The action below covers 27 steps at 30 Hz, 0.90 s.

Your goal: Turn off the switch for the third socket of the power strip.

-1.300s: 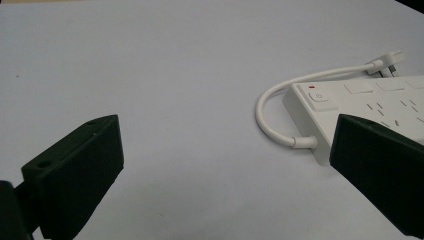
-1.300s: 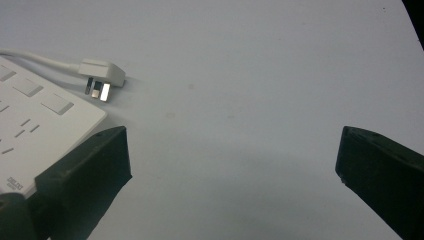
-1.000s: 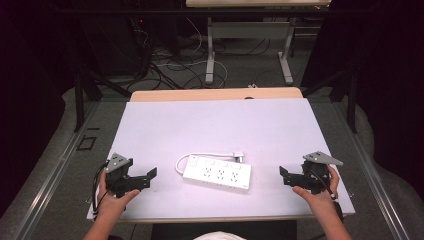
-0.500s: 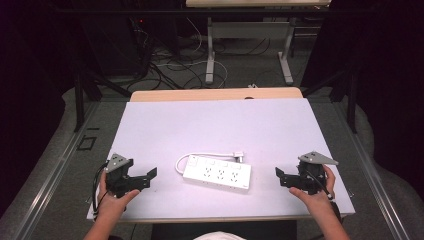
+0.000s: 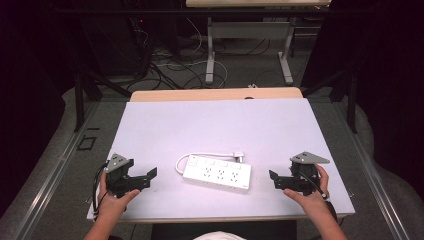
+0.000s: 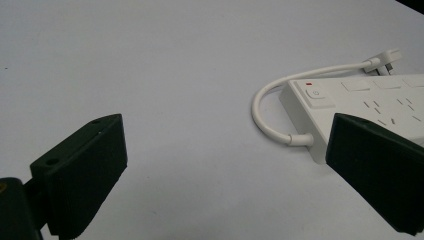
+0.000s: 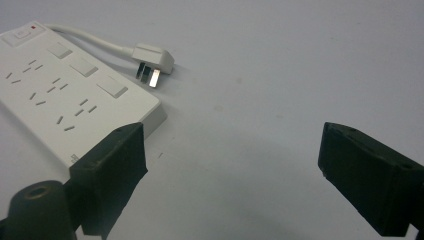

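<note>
Item: white power strip. Lies flat, sockets up, on the near middle of the white table, set slightly askew. Its short cable loops back from the switch end, so the plug rests on the table just beside the strip's far edge, prongs exposed.

Left gripper: held low at the near left, jaws spread wide, nothing between them. It points toward the strip's switch end, probably to steady or lift that end.

Right gripper: held low at the near right, pointing at the strip's other end. Jaws have just been closing a little yet stand well apart, with nothing between them.

Both grippers flank the strip and stand clear of it, which suggests a two-sided approach. Whether the red mark beside the switch is a lit lamp cannot be told.
</note>
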### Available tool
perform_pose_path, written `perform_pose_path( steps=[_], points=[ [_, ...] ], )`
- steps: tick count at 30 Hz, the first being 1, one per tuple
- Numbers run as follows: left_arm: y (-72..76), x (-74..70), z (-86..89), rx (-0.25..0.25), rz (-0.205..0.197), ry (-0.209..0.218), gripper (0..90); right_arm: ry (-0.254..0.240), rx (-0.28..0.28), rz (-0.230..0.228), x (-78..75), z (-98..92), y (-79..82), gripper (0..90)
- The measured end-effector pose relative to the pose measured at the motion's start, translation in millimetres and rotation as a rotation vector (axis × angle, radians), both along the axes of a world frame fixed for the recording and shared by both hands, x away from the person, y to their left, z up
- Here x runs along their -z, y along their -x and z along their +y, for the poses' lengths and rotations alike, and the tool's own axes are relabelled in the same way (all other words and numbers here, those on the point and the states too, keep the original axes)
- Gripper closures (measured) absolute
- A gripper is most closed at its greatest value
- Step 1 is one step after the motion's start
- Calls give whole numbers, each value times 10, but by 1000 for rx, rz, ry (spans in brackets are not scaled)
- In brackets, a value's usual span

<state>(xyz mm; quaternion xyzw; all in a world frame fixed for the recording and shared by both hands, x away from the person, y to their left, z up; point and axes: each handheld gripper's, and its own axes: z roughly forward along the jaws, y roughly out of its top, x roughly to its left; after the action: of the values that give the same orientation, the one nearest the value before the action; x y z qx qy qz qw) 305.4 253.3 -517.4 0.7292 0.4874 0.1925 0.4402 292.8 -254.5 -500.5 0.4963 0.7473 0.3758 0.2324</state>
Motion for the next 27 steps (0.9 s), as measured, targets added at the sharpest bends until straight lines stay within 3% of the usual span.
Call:
perform_pose_path(
  steps=[6, 16, 27],
  points=[
    [-2, 11, -9, -8, -6, 4, 33, 3, -28, 14, -17, 64, -10, 141],
    [1, 12, -12, -7, -5, 1, 35, 69, -93, 48, -14, 185, -36, 150],
    [0, 15, -20, -5, -3, 0, 37, 91, -151, 84, -48, 237, -69, 151]
  ],
)
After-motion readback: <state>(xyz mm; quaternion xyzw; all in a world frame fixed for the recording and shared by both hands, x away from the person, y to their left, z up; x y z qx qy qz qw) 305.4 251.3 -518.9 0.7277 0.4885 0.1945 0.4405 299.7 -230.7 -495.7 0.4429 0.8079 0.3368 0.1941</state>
